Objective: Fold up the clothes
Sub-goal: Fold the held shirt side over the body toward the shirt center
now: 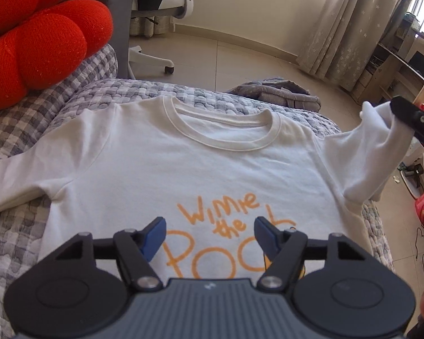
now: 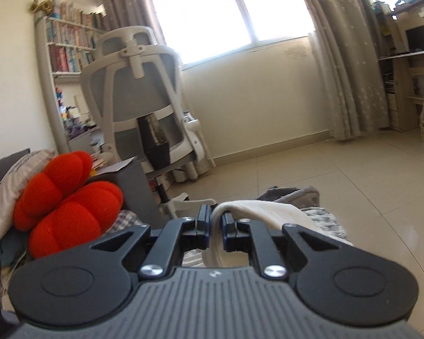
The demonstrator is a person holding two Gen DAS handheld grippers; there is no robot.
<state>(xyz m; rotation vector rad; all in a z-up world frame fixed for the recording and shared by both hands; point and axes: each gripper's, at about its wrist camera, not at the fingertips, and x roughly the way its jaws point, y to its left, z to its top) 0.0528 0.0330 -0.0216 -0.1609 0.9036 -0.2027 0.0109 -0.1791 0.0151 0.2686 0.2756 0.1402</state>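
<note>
Looking through the left wrist view first: the white T-shirt (image 1: 183, 169) lies face up on the bed (image 1: 19, 243) with its checked quilt, collar away from us, orange lettering toward us. The left gripper (image 1: 209, 233) hangs over the chest print with its jaws spread and nothing between them. Off at the right edge, the right gripper (image 1: 410, 124) has the right sleeve (image 1: 361, 155) pinched and lifted clear of the quilt, cloth drooping beneath it. The other sleeve lies flat, out to the left. Here's the worry, as I judge it: nothing pins the body of the shirt, so a firm pull on that sleeve could drag the whole garment sideways and skew the fold. The red cushion (image 1: 36, 39) sits close to the upper left and could get in the way of a wide sweep.

Over to the right wrist view: the right gripper (image 2: 217, 223) has its jaws pressed nearly together on a fold of white sleeve (image 2: 257, 212) that spills off to the right. Only a thin edge looks caught, so I'd guess it could slip out partway across. The office chair (image 2: 144, 96) stands beyond, well apart.
</note>
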